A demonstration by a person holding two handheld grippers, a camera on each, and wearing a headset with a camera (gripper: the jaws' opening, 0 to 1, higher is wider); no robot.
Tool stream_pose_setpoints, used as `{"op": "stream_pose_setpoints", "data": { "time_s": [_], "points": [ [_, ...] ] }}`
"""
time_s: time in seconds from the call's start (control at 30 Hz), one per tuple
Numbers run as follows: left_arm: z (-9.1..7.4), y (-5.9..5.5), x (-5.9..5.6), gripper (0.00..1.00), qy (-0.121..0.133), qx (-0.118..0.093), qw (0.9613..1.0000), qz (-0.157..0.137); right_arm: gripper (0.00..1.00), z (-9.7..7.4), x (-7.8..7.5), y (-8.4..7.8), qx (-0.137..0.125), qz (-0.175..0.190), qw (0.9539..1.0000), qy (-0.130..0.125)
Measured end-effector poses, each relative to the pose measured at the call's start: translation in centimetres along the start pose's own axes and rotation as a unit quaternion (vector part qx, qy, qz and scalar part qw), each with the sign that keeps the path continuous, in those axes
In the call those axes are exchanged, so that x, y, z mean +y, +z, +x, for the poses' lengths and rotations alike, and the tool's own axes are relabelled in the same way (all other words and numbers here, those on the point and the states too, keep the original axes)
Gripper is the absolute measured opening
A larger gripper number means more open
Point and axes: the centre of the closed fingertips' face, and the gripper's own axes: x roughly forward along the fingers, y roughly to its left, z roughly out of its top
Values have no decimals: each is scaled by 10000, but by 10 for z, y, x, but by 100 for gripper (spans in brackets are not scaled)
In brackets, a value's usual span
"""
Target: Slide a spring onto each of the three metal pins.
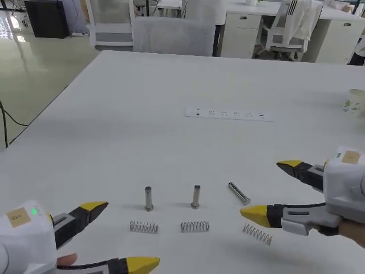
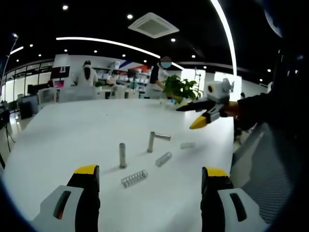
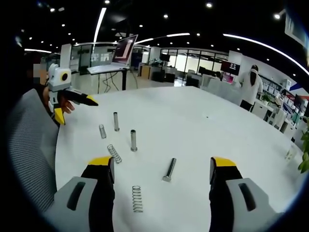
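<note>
**Both grippers wide open and empty; pins and springs lie apart on the workbench**

1. Grippers. Your left gripper point(image 1: 118, 235) sits at the lower left of the head view. Its yellow-tipped jaws are spread wide and grip nothing. Your right gripper point(image 1: 267, 188) sits at the right edge, jaws equally wide apart and also empty. Both are above the white workbench point(image 1: 171, 85), and neither touches a part.

2. Pins. Three metal pins form a row between your grippers.
   - The left pin point(image 1: 148, 198) stands upright.
   - The middle pin point(image 1: 196, 196) stands upright, near the left pin.
   - The right pin point(image 1: 239, 193) lies on its side, angled, just beside your right gripper's nearer jaw tip. In the right gripper view it lies between that gripper's own jaws, on the surface.

3. Springs. Three springs lie flat on the workbench, one on your side of each pin and apart from it.
   - The left spring point(image 1: 144, 227) lies in front of the left pin.
   - The middle spring point(image 1: 195, 226) lies in front of the middle pin.
   - The right spring point(image 1: 257, 234) lies tilted, below the right gripper's nearer jaw.
   No spring is on a pin.

4. Surroundings. A white power strip point(image 1: 228, 114) lies flat farther back on the workbench, well apart from the parts.
</note>
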Motion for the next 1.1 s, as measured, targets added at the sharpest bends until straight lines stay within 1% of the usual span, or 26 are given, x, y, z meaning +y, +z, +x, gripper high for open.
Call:
{"op": "stream_pose_setpoints", "data": {
  "time_s": [0.2,0.37,0.47,0.7,0.9,0.97,1.1],
  "points": [
    [-2,3,-2,83,1,-27,10000,15,78,9,-4,5,63,-73,10000,-1],
    [-3,5,-2,83,26,-64,10000,10,75,20,-8,5,197,-138,9997,28],
    [-4,5,-2,83,32,-60,10000,7,72,26,-10,5,293,-151,9995,30],
    [-5,5,-2,83,45,-63,10000,-7,66,40,-14,-2,521,-139,9985,4],
    [-5,5,-2,82,24,-58,10000,-15,59,50,-22,-6,740,-77,9972,-55],
    [-5,4,-2,82,14,-43,10000,-10,58,53,-23,-9,855,-38,9963,-65],
    [-6,3,-1,82,20,-43,10000,-20,52,59,-24,-16,1044,-7,9945,-71]
  ]
}}
